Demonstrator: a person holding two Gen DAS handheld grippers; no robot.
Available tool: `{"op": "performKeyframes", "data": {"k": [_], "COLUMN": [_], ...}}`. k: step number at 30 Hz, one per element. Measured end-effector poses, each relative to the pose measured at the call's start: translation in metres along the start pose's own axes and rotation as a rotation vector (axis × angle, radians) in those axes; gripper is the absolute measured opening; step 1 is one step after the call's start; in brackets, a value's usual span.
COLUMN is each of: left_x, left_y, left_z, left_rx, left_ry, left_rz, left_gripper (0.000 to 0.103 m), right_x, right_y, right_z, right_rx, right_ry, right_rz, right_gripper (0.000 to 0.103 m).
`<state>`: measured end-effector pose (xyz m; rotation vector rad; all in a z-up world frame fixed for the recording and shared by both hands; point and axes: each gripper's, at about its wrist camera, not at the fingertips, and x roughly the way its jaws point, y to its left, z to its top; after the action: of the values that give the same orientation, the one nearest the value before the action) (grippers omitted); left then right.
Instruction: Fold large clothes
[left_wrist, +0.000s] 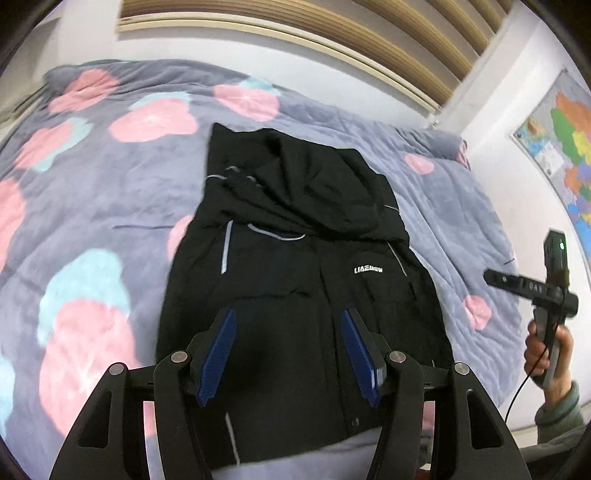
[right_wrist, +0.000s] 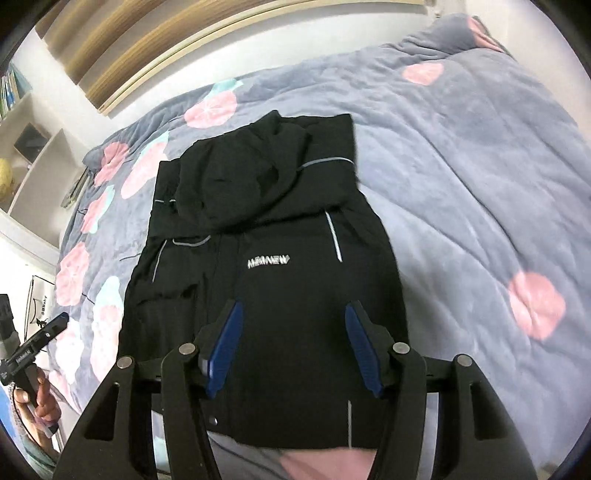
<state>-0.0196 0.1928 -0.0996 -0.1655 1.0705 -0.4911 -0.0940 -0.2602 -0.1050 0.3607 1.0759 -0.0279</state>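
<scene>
A black hooded jacket (left_wrist: 295, 280) with grey reflective stripes and a white chest logo lies flat on the bed, hood at the far end, sleeves folded in. It also shows in the right wrist view (right_wrist: 269, 280). My left gripper (left_wrist: 290, 317) is open and empty, hovering above the jacket's lower half. My right gripper (right_wrist: 293, 308) is open and empty, also above the lower half. The right gripper's handle (left_wrist: 546, 288) shows at the right edge of the left wrist view, and the left gripper's handle (right_wrist: 33, 347) at the left edge of the right wrist view.
The bed is covered by a grey-blue quilt (left_wrist: 92, 206) with pink and teal flowers. A slatted wooden headboard (left_wrist: 295, 33) runs along the far side. A map (left_wrist: 565, 147) hangs on the right wall. White shelves (right_wrist: 33, 155) stand on the left.
</scene>
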Motion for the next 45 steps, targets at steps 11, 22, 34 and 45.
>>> {"op": "performKeyframes", "data": {"k": [11,22,34,45], "left_x": [-0.03,0.029,0.099,0.086], "left_y": [0.025,0.104,0.157,0.114], "left_z": [-0.047,-0.102,-0.142,-0.13], "left_rx": [-0.053,-0.298,-0.471,-0.32], "left_ry": [0.002,0.183,0.328,0.279], "left_rz": [0.059,0.08,0.041,-0.059], "left_gripper": [0.061,0.061,0.061,0.022], "right_x": [-0.029,0.051,0.127,0.109], "right_y": [-0.021,-0.095,-0.118,-0.091], "right_z": [-0.073,-0.12,-0.136,-0.14], "right_rx": [0.021,0.164,0.233,0.102], "right_ry": [0.011,0.218,0.326,0.338], "right_rz": [-0.094,-0.133,-0.117,-0.067], "right_gripper": [0.065,0.066,0.058,0.039]}}
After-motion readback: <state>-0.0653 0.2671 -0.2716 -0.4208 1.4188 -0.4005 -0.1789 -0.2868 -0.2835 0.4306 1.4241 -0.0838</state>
